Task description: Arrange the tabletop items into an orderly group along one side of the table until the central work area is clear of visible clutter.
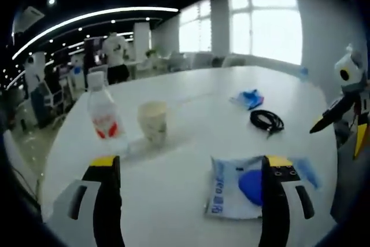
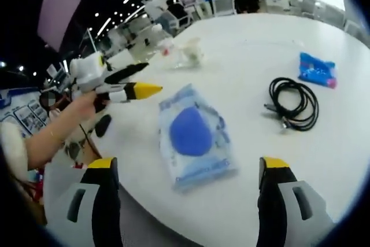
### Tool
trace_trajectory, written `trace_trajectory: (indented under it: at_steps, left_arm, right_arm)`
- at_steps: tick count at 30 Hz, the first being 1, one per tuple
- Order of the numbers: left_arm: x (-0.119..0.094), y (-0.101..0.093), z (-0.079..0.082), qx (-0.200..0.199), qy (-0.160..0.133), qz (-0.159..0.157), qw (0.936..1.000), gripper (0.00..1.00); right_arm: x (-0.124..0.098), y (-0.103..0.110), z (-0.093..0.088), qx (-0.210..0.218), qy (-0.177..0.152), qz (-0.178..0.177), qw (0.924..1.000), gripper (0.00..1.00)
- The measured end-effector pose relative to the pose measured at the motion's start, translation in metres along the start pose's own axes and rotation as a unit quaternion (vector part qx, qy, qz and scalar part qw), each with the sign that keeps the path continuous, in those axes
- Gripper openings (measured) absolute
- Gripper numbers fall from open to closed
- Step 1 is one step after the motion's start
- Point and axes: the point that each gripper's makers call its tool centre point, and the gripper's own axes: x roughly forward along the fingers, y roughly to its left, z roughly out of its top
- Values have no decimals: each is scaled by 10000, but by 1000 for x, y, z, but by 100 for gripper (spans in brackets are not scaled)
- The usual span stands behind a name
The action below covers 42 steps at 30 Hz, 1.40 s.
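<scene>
On the white table (image 1: 196, 88) stand a clear water bottle (image 1: 104, 114) with a red label and a paper cup (image 1: 154, 121). Farther right lie a small blue packet (image 1: 248, 98) and a coiled black cable (image 1: 266, 120). A clear bag holding a blue round item (image 1: 234, 192) lies just ahead of my left gripper (image 1: 191, 161), which is open and empty. My right gripper (image 2: 188, 163) is open too, low over the same bag (image 2: 196, 137). Its view also has the cable (image 2: 295, 103), packet (image 2: 317, 69), cup (image 2: 192, 52) and bottle (image 2: 167, 47).
A hand (image 2: 75, 114) holds the left gripper (image 2: 137, 80) off the table's near left edge. The right gripper (image 1: 342, 130) enters at the table's right edge. Chairs and people stand in the office beyond the far side of the table (image 2: 254, 39).
</scene>
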Motion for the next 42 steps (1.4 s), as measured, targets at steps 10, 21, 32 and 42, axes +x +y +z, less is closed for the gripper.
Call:
trace_trajectory:
  at_steps: [10,21,32,42]
  left_arm:
    - [1,-11,-28,61,637,-137,9979,76]
    - [10,-23,-50,-288,974,-492,9936,49]
    - [17,-32,-69,-406,1333,-466,9891,31]
    - [16,-34,-76,-157,1601,-360,9863,27]
  right_arm:
    - [13,7,-31,577,301,-76,9979,84]
    - [16,1,-34,1104,179,-338,9931,63]
    - [24,2,-49,1395,340,-346,9890,44]
    - [28,-7,-55,1447,229,-638,9872,24]
